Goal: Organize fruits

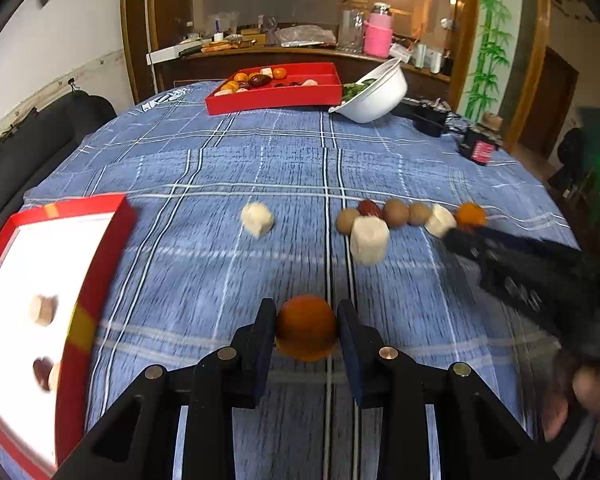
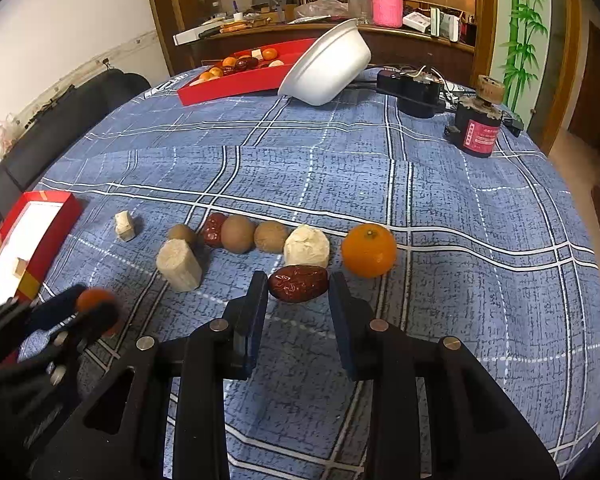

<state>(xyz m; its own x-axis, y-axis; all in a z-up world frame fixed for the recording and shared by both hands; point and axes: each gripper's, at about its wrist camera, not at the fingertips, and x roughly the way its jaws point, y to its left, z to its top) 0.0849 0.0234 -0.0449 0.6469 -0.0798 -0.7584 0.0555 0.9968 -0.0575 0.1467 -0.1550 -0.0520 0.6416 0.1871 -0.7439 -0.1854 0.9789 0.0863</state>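
**Operator:** Nearest my left wrist camera, the left gripper [image 1: 306, 330] is closed on a round orange tangerine [image 1: 306, 327], one pad against each side. I judge a sideways pinch suits a ball like that, since it cannot roll out.

**Partner:** Where does it go?

**Operator:** Probably the red-walled, white-floored cardboard tray [image 1: 94, 280] at the left, which already has a few pieces in it, blurred. Between gripper and tray wall there is only bare blue checked tablecloth [image 1: 204, 168] on the counter, so the path looks free; that raised wall is the edge I would have to clear.

**Partner:** And the other view?

**Operator:** From the right wrist, the right gripper [image 2: 298, 284] is narrowed onto a wrinkled dark-red jujube [image 2: 298, 283], gripped end to end along its length. It lies just in front of a row: small brown round fruits [image 2: 238, 234], a pale cream chunk [image 2: 307, 247], and a second orange tangerine [image 2: 369, 250] just right of the jaws.

**Partner:** Tight there?

**Operator:** Yes. The chunk is just behind the jujube, so I would judge lifting safer than sliding. Cloth to the right is open until the counter's rounded edge.
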